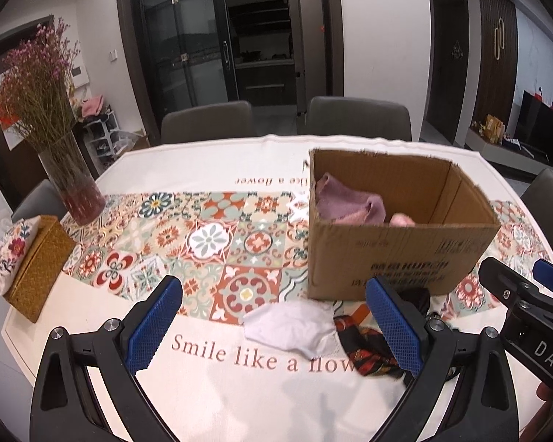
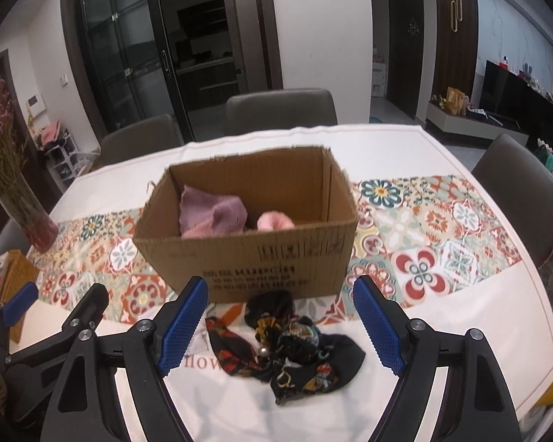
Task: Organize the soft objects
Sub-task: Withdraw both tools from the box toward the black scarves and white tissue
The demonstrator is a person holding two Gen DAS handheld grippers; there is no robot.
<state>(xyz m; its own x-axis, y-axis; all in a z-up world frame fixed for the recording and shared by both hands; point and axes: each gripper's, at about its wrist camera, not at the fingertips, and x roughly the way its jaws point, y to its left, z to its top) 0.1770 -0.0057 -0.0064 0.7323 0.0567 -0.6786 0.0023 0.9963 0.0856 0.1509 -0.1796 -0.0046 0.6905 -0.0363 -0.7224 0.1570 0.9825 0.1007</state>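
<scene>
An open cardboard box (image 1: 402, 258) (image 2: 247, 258) stands on the table and holds a purple cloth (image 1: 346, 202) (image 2: 212, 211) and a pink fluffy item (image 2: 274, 221). A white cloth (image 1: 295, 328) lies on the tablecloth in front of the box, between the fingers of my open left gripper (image 1: 276, 328). A dark patterned scarf (image 2: 291, 346) (image 1: 368, 350) lies in front of the box, between the fingers of my open right gripper (image 2: 280, 324). The right gripper also shows at the right edge of the left wrist view (image 1: 527, 287). Both grippers are empty.
A glass vase of dried purple flowers (image 1: 70, 184) and a woven tissue box (image 1: 37, 265) stand at the table's left. Grey chairs (image 1: 210, 121) (image 2: 280, 110) line the far edge, and another chair (image 2: 523, 191) is at the right.
</scene>
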